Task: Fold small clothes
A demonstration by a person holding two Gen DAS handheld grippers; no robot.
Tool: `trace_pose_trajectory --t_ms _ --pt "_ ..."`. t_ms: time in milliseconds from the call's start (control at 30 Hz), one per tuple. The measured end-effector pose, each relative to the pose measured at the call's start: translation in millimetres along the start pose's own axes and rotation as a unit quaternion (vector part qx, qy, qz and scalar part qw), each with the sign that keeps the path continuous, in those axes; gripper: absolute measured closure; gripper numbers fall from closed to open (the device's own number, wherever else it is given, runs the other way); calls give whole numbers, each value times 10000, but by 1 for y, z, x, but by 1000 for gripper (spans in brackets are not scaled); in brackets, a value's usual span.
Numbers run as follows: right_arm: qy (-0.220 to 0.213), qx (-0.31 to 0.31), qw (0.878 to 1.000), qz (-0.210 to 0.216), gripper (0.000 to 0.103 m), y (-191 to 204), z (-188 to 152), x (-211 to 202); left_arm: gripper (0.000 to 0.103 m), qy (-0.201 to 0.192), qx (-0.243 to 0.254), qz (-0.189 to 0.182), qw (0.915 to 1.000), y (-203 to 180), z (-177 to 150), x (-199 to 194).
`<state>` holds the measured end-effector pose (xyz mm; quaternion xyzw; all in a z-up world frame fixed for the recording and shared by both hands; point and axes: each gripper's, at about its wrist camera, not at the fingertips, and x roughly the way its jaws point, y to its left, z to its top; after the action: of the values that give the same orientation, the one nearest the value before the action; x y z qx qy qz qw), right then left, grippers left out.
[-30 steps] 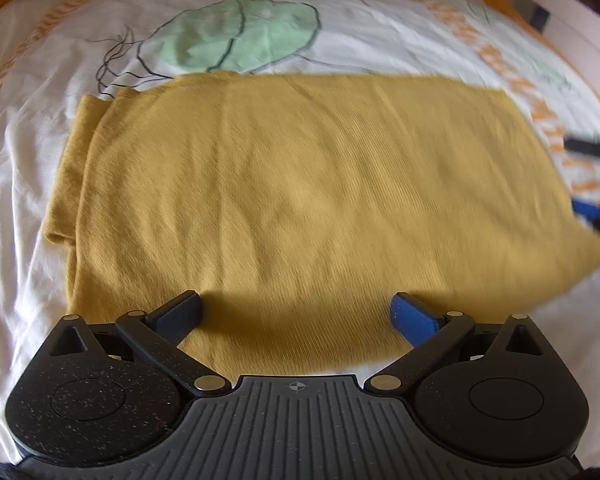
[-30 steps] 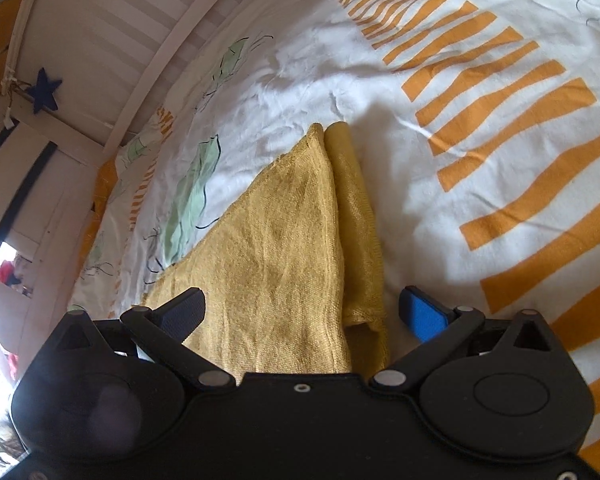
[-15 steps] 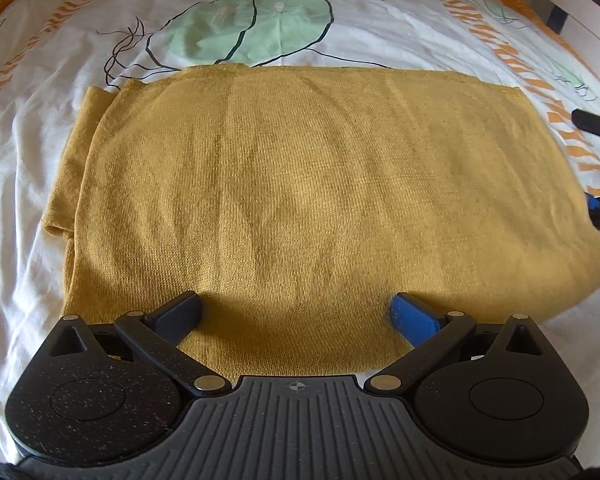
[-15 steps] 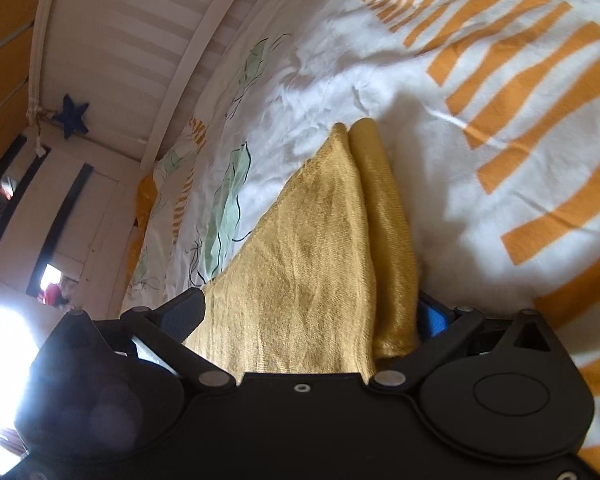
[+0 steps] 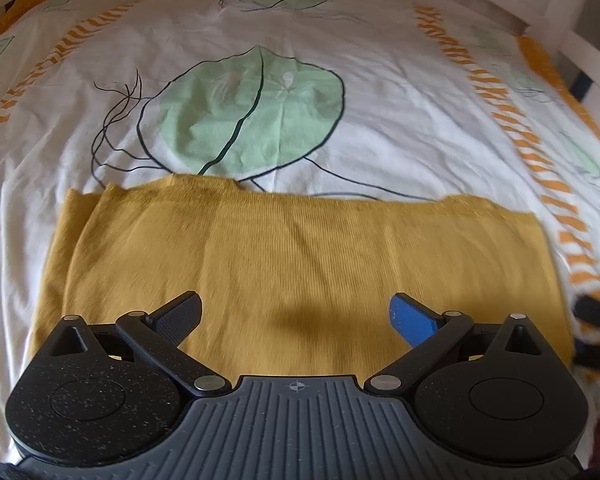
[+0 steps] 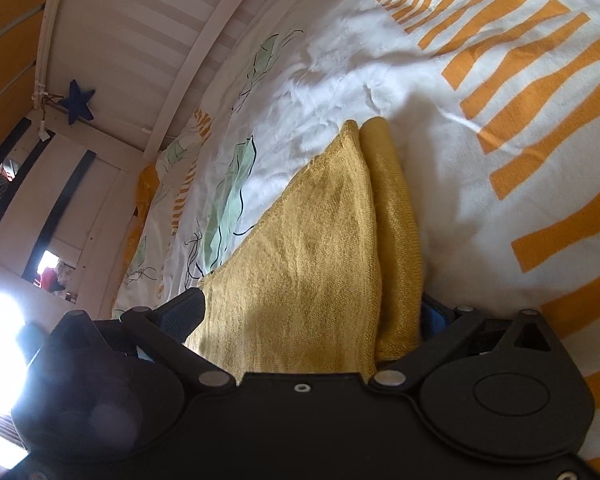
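Left wrist view first: we see the mustard-yellow garment [image 5: 300, 264] lying flat on the white printed bedsheet [image 5: 400, 120], already folded into a broad band whose long axis runs side to side across us, just on the near side of the big green leaf print [image 5: 252, 108]. Our left gripper [image 5: 296, 316] hangs over the garment's near edge, about midway along it, with its jaws spread wide and nothing between them. At the garment's right end we make out dark blurred shapes that we take to be the right gripper [image 5: 592, 312]. From the right wrist view, the right gripper [image 6: 312, 312] sits at that short end, looking along the band's length; its jaws are wide apart with cloth lying between them. The black finger [image 6: 182, 312] rests at the near edge, and the blue one [image 6: 434, 318] is mostly hidden behind the rolled fold. We cannot tell whether it touches the cloth. We judge the right gripper the nearer to a usable grip, since the end layers already lie inside its span, so the next fold probably carries that end across toward the opposite end.
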<state>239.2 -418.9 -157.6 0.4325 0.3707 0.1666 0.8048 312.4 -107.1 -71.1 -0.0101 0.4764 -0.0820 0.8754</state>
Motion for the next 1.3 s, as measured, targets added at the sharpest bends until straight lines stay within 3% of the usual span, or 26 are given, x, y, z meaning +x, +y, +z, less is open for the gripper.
trace_pose_trajectory --t_ms 167,333,600,1100,1167,1233,1300 --pt "6 25 10000 17 0 0 0 -1 1 316 52 247 9992 -7 1 34" --pt "29 56 10000 68 0 -2 1 -1 0 151 192 372 9990 -10 -8 39" --pt "25 -95 9998 167 0 -2 0 -1 2 155 109 -58 9998 7 -6 21" --pt "-100 -528 9984 188 1 4 -7 0 2 -154 -437 -96 9989 121 -15 -33" --pt "-78 -559 9983 156 9 4 -7 0 2 -211 -509 -126 9984 132 -14 -34" --pt "-19 -470 9988 132 40 3 -8 2 2 -258 -576 -180 9978 140 -14 -32" --pt "-8 -298 9995 91 46 0 -11 6 2 -269 -673 -277 9970 148 -15 -30"
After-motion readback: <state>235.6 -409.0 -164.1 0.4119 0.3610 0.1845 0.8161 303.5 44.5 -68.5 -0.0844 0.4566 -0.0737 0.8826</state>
